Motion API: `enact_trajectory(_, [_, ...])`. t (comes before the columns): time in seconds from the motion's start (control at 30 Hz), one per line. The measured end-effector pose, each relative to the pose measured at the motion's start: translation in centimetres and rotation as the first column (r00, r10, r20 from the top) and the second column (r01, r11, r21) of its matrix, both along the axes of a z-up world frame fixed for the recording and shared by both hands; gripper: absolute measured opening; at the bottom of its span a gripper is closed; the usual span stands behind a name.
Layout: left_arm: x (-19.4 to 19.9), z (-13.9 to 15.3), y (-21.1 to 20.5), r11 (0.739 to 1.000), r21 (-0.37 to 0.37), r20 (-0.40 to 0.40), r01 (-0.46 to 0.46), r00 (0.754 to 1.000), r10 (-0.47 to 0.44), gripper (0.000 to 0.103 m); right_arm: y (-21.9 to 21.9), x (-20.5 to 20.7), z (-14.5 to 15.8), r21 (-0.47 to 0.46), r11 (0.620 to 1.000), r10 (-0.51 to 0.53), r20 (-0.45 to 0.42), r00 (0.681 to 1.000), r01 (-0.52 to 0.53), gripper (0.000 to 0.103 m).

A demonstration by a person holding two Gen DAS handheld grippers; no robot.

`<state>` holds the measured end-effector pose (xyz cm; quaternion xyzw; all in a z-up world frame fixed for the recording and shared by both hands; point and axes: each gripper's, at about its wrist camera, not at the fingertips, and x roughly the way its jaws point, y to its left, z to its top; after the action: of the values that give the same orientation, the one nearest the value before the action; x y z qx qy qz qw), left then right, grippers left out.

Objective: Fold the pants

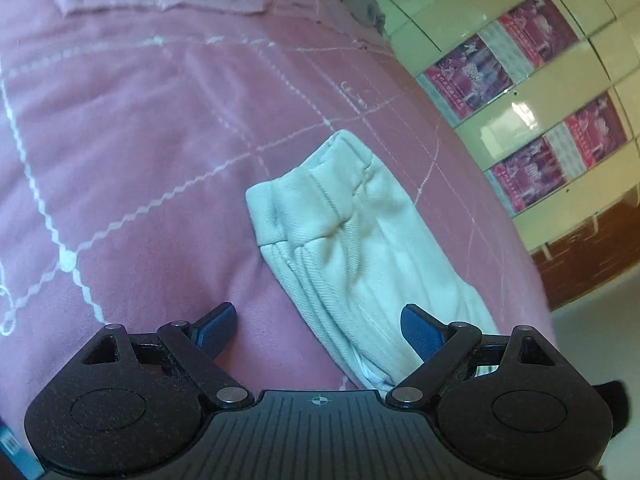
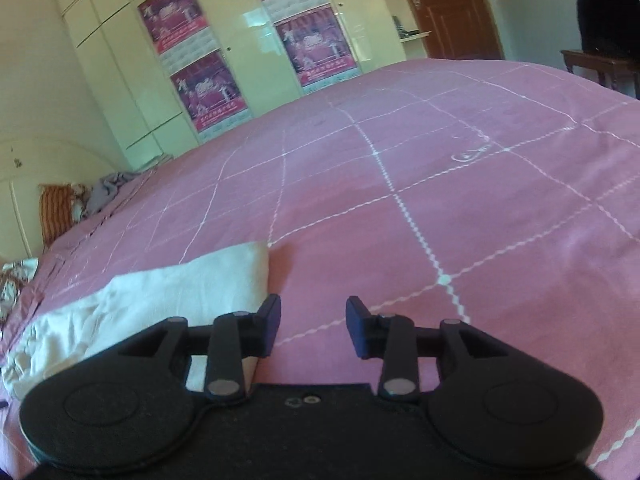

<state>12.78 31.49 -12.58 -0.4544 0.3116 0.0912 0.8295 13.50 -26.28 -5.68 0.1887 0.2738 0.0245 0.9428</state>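
Observation:
White pants (image 1: 352,240) lie folded into a narrow strip on the pink bedspread (image 1: 140,140), waistband end away from me. My left gripper (image 1: 320,328) is open and empty, jaws wide, hovering over the near end of the pants; its right finger (image 1: 424,332) is above the cloth, its left finger (image 1: 214,326) over bare bedspread. In the right wrist view the pants (image 2: 168,292) lie at lower left. My right gripper (image 2: 314,330) is open and empty, just right of the pants' edge, over the bedspread (image 2: 440,200).
A cream wardrobe with pink posters (image 2: 224,52) stands beyond the bed. Pillows and a grey cloth (image 2: 108,188) lie at the head end. A brown door (image 2: 452,8) and a dark chair (image 2: 604,16) are at the far right. The bed edge (image 1: 516,240) runs close to the pants.

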Motion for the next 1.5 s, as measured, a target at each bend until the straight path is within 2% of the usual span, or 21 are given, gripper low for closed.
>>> enact_trajectory(0.07, [0.5,-1.6,1.2,0.996,-0.09,0.058,0.008,0.998,-0.003,0.088,-0.6,-0.1,-0.1,0.004,0.999,-0.031,0.006,0.999,0.031,0.046])
enact_trajectory(0.3, [4.6,-3.6,1.8,0.99,-0.094,0.214,0.103,0.974,-0.081,0.089,-1.3,-0.3,-0.9,0.001,0.997,-0.075,-0.017,0.997,0.076,0.046])
enact_trajectory(0.33, [5.2,-3.9,1.6,0.993,-0.061,0.204,0.096,0.975,-0.082,0.046,-1.3,-0.1,-1.0,0.002,0.997,-0.076,-0.018,0.997,0.076,0.046])
enact_trajectory(0.37, [5.2,-4.3,1.8,0.992,-0.098,0.169,0.076,0.984,-0.058,0.018,-1.5,-0.1,-1.1,0.003,0.997,-0.077,-0.021,0.997,0.077,0.046])
enact_trajectory(0.4, [4.0,-4.4,1.9,0.985,-0.17,0.252,0.042,0.968,0.002,0.018,-1.6,0.1,-1.1,0.001,0.997,-0.081,-0.028,0.996,0.081,0.046])
enact_trajectory(0.43, [2.7,-3.7,1.7,0.987,-0.158,0.339,0.041,0.941,0.016,0.018,-1.6,0.2,-1.1,-0.001,0.997,-0.081,-0.036,0.996,0.081,0.046])
enact_trajectory(0.47, [1.6,-2.9,1.4,0.996,-0.09,0.36,0.024,0.933,0.011,0.018,-1.7,0.1,-0.9,-0.001,0.997,-0.077,-0.035,0.996,0.077,0.045])
enact_trajectory(0.5, [1.4,-3.3,1.5,0.995,-0.101,0.322,0.003,0.946,0.03,0.018,-1.9,-0.1,-0.6,-0.009,0.997,-0.072,-0.024,0.997,0.072,0.044])
enact_trajectory(0.57, [3.0,-5.6,2.4,0.989,-0.142,0.118,-0.031,0.992,0.048,0.018,-2.5,-0.5,-0.1,-0.024,0.997,-0.08,-0.004,0.997,0.079,0.044])
enact_trajectory(0.6, [3.2,-5.8,2.6,0.989,-0.146,0.129,-0.026,0.991,0.045,0.019,-3.0,-0.4,-0.1,-0.012,0.995,-0.095,-0.006,0.995,0.095,0.045])
enact_trajectory(0.7, [3.5,-3.1,1.4,1.0,-0.011,0.13,0.02,0.991,-0.019,0.019,-4.9,-0.2,-0.3,0.034,0.985,-0.168,-0.021,0.986,0.168,0.045])
enact_trajectory(0.77, [2.6,0.0,0.6,0.998,0.038,0.208,0.042,0.977,-0.049,0.019,-5.6,-0.6,-0.3,0.034,0.975,-0.217,-0.013,0.976,0.218,0.046])
enact_trajectory(0.87, [3.0,6.3,-3.0,0.963,0.234,0.286,0.131,0.938,-0.197,0.019,-7.1,-1.1,-0.7,0.088,0.951,-0.299,0.006,0.954,0.298,0.046])
enact_trajectory(0.93, [4.7,10.4,-6.2,0.909,0.365,0.293,0.203,0.901,-0.319,0.019,-8.1,-1.2,-0.9,0.108,0.933,-0.347,0.022,0.938,0.343,0.046])
enact_trajectory(1.03, [8.1,15.1,-12.3,0.791,0.531,0.263,0.303,0.829,-0.494,0.019,-8.7,-1.9,-0.5,0.042,0.892,-0.452,0.06,0.89,0.45,0.047])
enact_trajectory(1.07, [9.2,16.4,-14.8,0.741,0.578,0.248,0.341,0.792,-0.557,0.019,-8.7,-2.0,-0.3,-0.006,0.868,-0.495,0.068,0.866,0.497,0.047])
enact_trajectory(1.13, [10.8,17.6,-19.9,0.633,0.656,0.191,0.41,0.722,-0.665,0.019,-9.6,-2.6,-0.3,0.019,0.844,-0.535,0.087,0.84,0.536,0.047])
enact_trajectory(1.3, [13.5,17.4,-30.9,0.389,0.739,0.017,0.55,0.561,-0.828,0.019,-11.4,-3.3,-1.1,0.127,0.823,-0.565,0.089,0.82,0.553,0.047])
enact_trajectory(1.37, [13.2,16.9,-34.9,0.274,0.763,-0.075,0.585,0.501,-0.862,0.019,-12.0,-3.4,-1.6,0.156,0.816,-0.572,0.086,0.816,0.556,0.047])
enact_trajectory(1.47, [12.2,15.2,-38.6,0.117,0.784,-0.207,0.61,0.434,-0.877,0.019,-12.6,-3.6,-1.9,0.192,0.813,-0.571,0.078,0.817,0.55,0.047])
enact_trajectory(1.5, [11.8,14.9,-39.6,0.076,0.789,-0.239,0.609,0.419,-0.876,0.019,-12.5,-3.9,-1.9,0.199,0.814,-0.568,0.079,0.819,0.546,0.047])
